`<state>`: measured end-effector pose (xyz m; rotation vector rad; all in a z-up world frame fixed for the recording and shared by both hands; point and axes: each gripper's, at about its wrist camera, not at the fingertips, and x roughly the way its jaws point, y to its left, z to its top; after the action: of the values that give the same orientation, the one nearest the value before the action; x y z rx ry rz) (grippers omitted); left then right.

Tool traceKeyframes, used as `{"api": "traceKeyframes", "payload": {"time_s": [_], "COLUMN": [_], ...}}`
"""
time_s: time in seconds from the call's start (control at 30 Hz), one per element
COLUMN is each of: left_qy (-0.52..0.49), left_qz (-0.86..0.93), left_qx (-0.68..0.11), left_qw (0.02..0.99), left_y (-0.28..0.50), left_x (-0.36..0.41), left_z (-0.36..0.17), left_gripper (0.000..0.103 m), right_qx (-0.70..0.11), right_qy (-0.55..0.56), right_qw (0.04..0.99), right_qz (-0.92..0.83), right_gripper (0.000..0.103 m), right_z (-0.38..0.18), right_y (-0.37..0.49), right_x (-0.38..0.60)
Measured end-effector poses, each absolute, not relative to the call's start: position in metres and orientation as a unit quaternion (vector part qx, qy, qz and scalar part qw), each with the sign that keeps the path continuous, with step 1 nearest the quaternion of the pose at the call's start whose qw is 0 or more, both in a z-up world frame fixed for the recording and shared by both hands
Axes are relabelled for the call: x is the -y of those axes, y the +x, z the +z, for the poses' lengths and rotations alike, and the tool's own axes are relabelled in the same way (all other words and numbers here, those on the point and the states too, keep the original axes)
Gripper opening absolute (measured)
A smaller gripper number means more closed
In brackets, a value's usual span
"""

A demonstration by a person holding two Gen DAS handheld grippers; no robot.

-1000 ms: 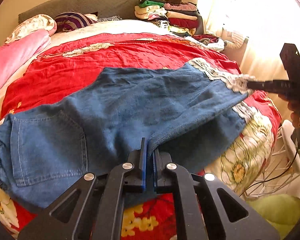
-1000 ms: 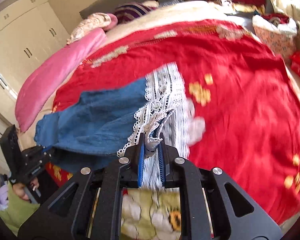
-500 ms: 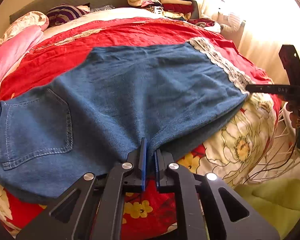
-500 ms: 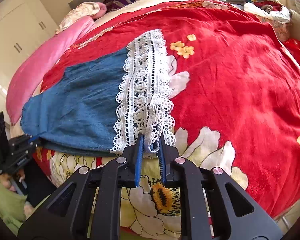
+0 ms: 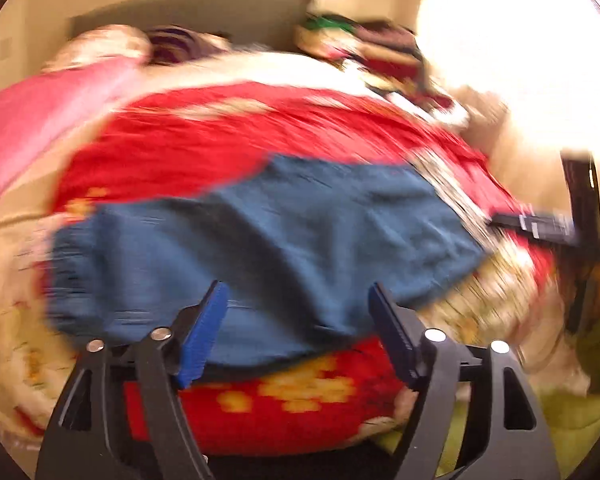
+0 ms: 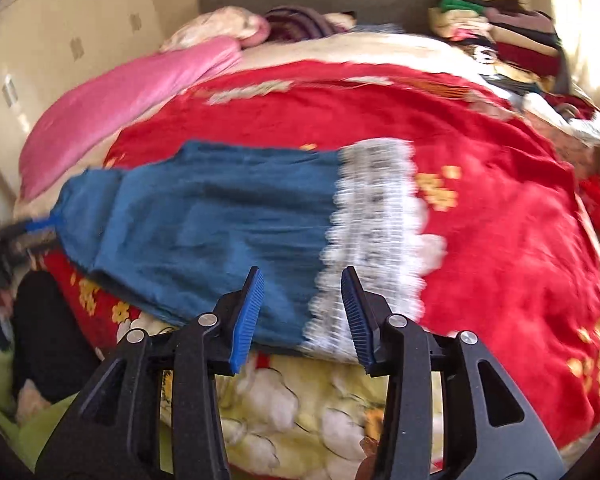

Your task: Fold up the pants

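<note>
The left gripper (image 5: 300, 332) is opening, its blue fingers (image 5: 204, 336) touching nothing. The right gripper (image 6: 302, 316) is opening too, nothing pinched. The pants (image 6: 220, 224) are lying flat just beyond both sets of fingers, lace hem (image 6: 376, 220) ahead of the right ones, on the red blanket (image 6: 500, 208).

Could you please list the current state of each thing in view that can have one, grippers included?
Denim pants: lying flat on the bedspread, folded lengthwise, held by neither gripper.
Lace hem: spread flat, released.
Left gripper: jaws opening, nothing between them.
Right gripper: jaws opening, clear of the lace.
Red bedspread: spread over the bed.
Clothes pile: stacked at the headboard.
</note>
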<state>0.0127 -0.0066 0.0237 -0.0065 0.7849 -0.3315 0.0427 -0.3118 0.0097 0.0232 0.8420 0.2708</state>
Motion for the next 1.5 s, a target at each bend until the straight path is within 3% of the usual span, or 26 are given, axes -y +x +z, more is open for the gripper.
{"api": "traceKeyframes", "payload": {"time_s": [0.13, 0.33, 0.37, 0.4, 0.43, 0.53, 0.7, 0.9, 1.03, 1.17, 1.5], "left_qy": [-0.077, -0.172, -0.176, -0.18, -0.182, -0.181, -0.185, -0.181, -0.144, -0.117, -0.013], "left_qz": [-0.005, 0.04, 0.032, 0.022, 0.025, 0.036, 0.054, 0.073, 0.052, -0.02, -0.093], "left_qx": [-0.39, -0.412, -0.411, -0.409, -0.411, -0.391, -0.395, -0.377, -0.338, -0.348, -0.468], "left_qw": [0.918, 0.894, 0.894, 0.894, 0.893, 0.902, 0.898, 0.906, 0.929, 0.93, 0.879], "left_y": [0.022, 0.035, 0.038, 0.041, 0.043, 0.039, 0.039, 0.029, 0.016, 0.032, 0.081], "left_x": [-0.068, -0.113, -0.11, -0.106, -0.107, -0.111, -0.133, -0.134, -0.107, -0.056, 0.039], "left_z": [0.023, -0.006, -0.009, -0.014, -0.017, -0.011, -0.016, -0.004, 0.032, 0.042, -0.04], "left_gripper": [0.094, 0.093, 0.084, 0.067, 0.043, 0.042, 0.043, 0.055, 0.069, 0.069, 0.069], "right_qx": [-0.431, -0.455, -0.458, -0.461, -0.464, -0.467, -0.47, -0.464, -0.436, -0.433, -0.468], "right_qy": [0.008, 0.011, 0.013, 0.014, 0.016, 0.014, 0.013, -0.005, 0.0, -0.003, -0.014], "right_qw": [0.893, 0.882, 0.88, 0.879, 0.877, 0.876, 0.874, 0.875, 0.888, 0.886, 0.866], "right_qz": [0.131, 0.124, 0.124, 0.124, 0.123, 0.124, 0.123, 0.135, 0.15, 0.164, 0.177], "right_gripper": [0.036, 0.04, 0.04, 0.041, 0.041, 0.041, 0.041, 0.046, 0.047, 0.047, 0.051], "right_z": [-0.004, -0.018, -0.02, -0.021, -0.023, -0.023, -0.027, -0.023, -0.009, -0.008, -0.037], "right_y": [0.056, 0.056, 0.057, 0.056, 0.057, 0.057, 0.055, 0.052, 0.051, 0.061, 0.064], "right_x": [0.306, 0.311, 0.312, 0.313, 0.312, 0.312, 0.312, 0.307, 0.305, 0.292, 0.282]}}
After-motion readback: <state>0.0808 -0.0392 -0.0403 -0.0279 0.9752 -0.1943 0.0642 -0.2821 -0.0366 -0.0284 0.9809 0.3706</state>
